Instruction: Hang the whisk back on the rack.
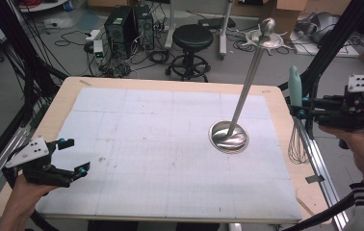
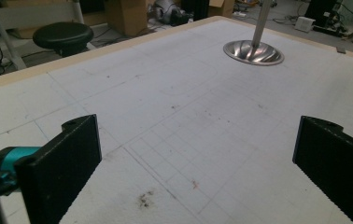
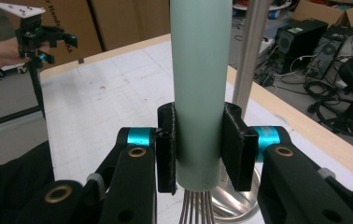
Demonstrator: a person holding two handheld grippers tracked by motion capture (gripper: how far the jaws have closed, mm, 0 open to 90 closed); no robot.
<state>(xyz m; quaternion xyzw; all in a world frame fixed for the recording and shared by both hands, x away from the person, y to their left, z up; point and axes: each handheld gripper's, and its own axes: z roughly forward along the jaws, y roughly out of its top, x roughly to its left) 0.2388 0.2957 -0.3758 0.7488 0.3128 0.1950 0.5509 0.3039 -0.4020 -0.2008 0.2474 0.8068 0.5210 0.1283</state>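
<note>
Whisk: the whisk (image 3: 198, 84) stands upright in the right gripper (image 3: 198, 149), its pale green handle clamped between the two black fingers (image 3: 234, 144); the wire loops hang below the fingers, seen in the high view past the right edge of the bench (image 1: 64, 96).
Right gripper: held up in the person's right hand (image 1: 363, 144) at the bench's right side, fingers closed tight on the handle.
Left gripper: the left gripper (image 1: 69, 156) hovers low over the near left corner of the bench, its fingers (image 2: 62, 163) wide apart with nothing between them but the gridded white mat (image 2: 188, 116).
Stand: a metal stand (image 1: 228, 136) with a round dished base sits on the right half of the mat, its pole rising to a small top dish and knob; the dished base holds nothing.
Between: the stand's pole is just behind the whisk in the right gripper view.
Beyond: a black stool (image 1: 192, 38), computer towers (image 1: 129, 24) and cables on the floor.
</note>
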